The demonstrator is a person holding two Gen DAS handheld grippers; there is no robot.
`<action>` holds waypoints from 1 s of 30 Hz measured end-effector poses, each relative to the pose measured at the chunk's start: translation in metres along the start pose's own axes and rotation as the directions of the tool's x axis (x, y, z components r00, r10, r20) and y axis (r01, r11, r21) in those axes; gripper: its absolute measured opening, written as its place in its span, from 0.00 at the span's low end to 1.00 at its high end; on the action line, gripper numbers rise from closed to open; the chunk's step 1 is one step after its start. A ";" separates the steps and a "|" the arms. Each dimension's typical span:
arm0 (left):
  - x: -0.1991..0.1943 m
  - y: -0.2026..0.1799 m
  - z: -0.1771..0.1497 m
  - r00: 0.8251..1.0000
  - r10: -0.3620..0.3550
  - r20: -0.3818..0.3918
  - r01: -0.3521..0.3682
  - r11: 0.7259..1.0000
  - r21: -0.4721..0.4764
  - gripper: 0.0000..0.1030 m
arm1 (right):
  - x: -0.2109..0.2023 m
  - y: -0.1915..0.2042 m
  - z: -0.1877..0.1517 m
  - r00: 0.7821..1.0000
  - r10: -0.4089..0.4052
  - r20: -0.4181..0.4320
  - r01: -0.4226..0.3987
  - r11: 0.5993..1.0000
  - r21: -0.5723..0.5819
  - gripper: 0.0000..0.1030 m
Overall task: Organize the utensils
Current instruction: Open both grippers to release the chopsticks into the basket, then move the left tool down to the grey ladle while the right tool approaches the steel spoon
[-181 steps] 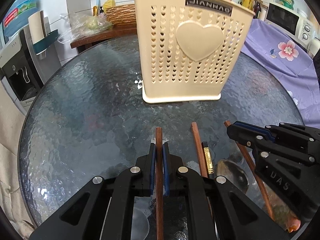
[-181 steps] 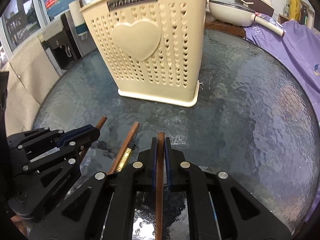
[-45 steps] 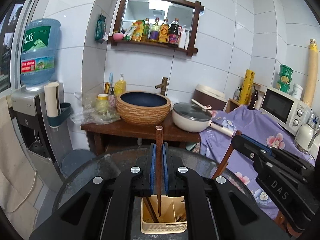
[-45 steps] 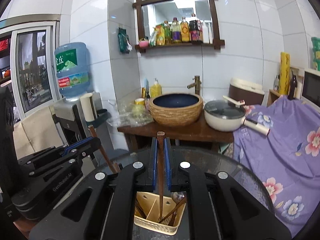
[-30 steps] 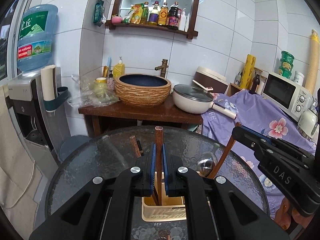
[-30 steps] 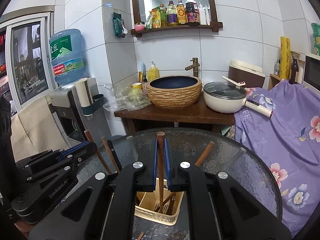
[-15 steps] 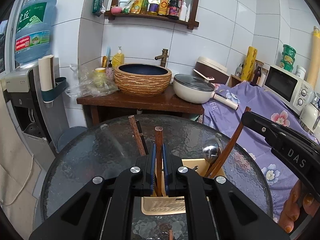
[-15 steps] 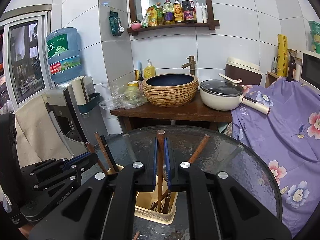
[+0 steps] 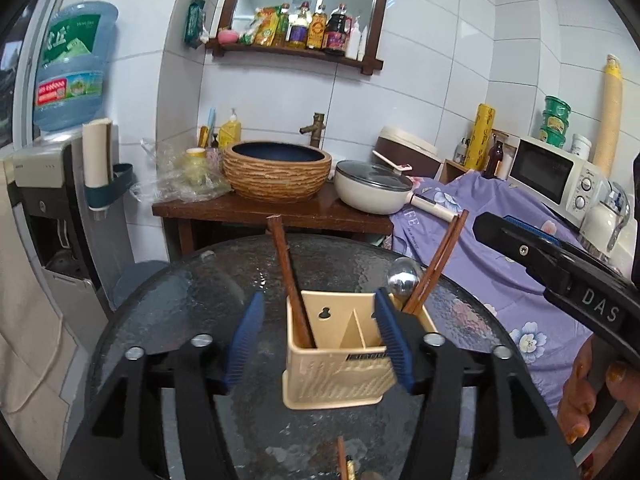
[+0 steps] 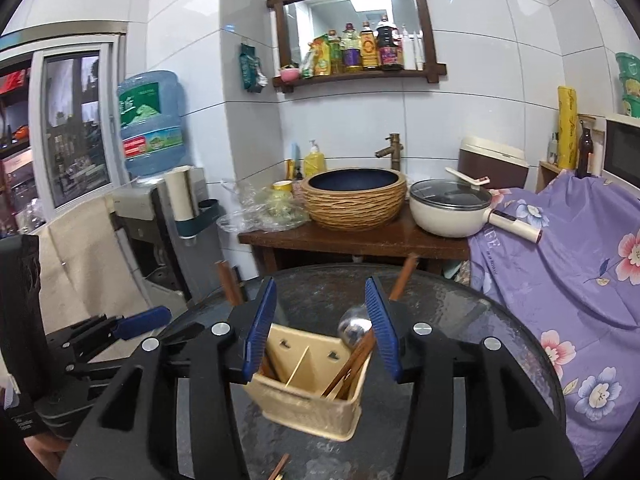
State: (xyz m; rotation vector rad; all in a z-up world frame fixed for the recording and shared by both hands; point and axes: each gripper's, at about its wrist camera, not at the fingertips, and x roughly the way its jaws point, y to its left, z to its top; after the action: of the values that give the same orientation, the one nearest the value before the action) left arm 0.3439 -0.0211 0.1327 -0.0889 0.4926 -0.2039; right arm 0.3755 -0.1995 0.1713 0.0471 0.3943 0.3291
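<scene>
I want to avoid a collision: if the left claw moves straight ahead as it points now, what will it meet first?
Most likely the cream utensil holder, which sits directly between the opening fingers of the left claw; depth is unclear.

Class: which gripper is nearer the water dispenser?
Left. Left gripper, jaws opening empty, is on the water dispenser's side; right gripper, also opening empty, is beside it toward the purple cloth.

We see our left gripper (image 9: 320, 336) and right gripper (image 10: 322, 326) as matte black frames with triangular cut-outs, silver screw heads and ribbed blue pads on the jaws. One frame carries white "DAS" lettering. Our right hand (image 9: 592, 396) wears yellowish nail polish.
</scene>
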 end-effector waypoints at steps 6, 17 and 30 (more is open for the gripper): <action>-0.027 0.011 -0.040 0.998 0.062 -0.023 -0.061 0.996 0.072 0.68 | -0.018 0.020 -0.066 0.992 0.018 -0.125 -0.031 0.994 -0.103 0.51; -0.029 0.039 -0.154 0.951 0.123 -0.283 -0.091 0.988 0.122 0.49 | 0.001 0.027 -0.200 0.905 0.001 -0.425 -0.058 0.991 -0.120 0.51; -0.028 0.040 -0.204 0.919 0.077 -0.387 -0.054 0.996 0.070 0.49 | -0.001 0.047 -0.240 0.861 -0.017 -0.508 -0.073 0.985 -0.158 0.51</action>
State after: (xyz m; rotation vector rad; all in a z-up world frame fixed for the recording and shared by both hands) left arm 0.2293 0.0162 -0.0384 0.0274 0.8864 -0.1702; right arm 0.2682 -0.1598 -0.0443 -0.2102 0.8918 0.4034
